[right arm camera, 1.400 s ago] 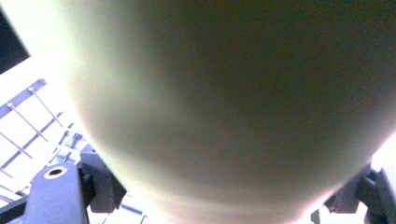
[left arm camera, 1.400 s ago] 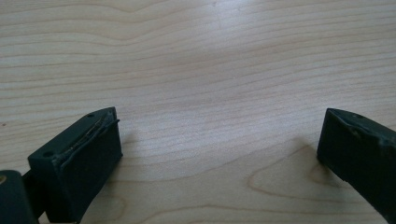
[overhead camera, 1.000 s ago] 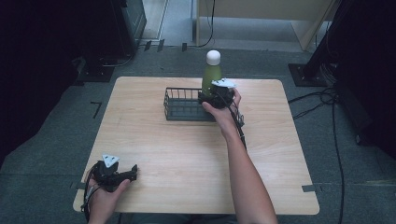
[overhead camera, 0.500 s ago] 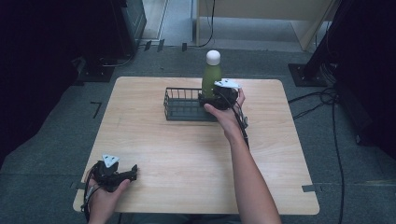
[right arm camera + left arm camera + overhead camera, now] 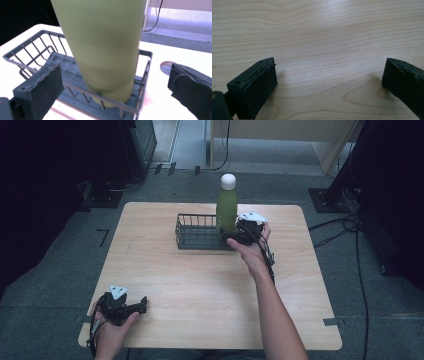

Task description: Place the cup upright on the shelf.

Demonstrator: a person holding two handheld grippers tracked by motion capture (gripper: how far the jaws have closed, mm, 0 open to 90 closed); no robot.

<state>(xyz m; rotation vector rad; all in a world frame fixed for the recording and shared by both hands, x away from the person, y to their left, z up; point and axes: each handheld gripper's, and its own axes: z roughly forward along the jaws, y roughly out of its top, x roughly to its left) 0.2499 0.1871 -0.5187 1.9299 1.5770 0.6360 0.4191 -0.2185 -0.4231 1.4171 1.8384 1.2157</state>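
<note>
A tall green bottle [image 5: 226,207] with a white cap stands upright in the right end of a dark wire basket [image 5: 197,237] at the back of the wooden table [image 5: 200,285]. My right gripper [image 5: 232,235] is open just right of the basket. In the right gripper view the bottle [image 5: 105,50] rises between my right gripper's [image 5: 115,72] spread jaws, with a gap on each side, inside the basket [image 5: 146,53]. My left gripper [image 5: 140,304] rests open near the front left corner, with bare wood between its jaws [image 5: 329,70].
The left part of the basket holds nothing. A small round mark [image 5: 166,67] lies on the table right of the basket. Dark equipment and cables [image 5: 345,227] surround the table on the grey floor.
My right gripper has drawn back slightly toward the near right, away from the bottle. The bottle stays upright in the basket. The left gripper has not moved.
</note>
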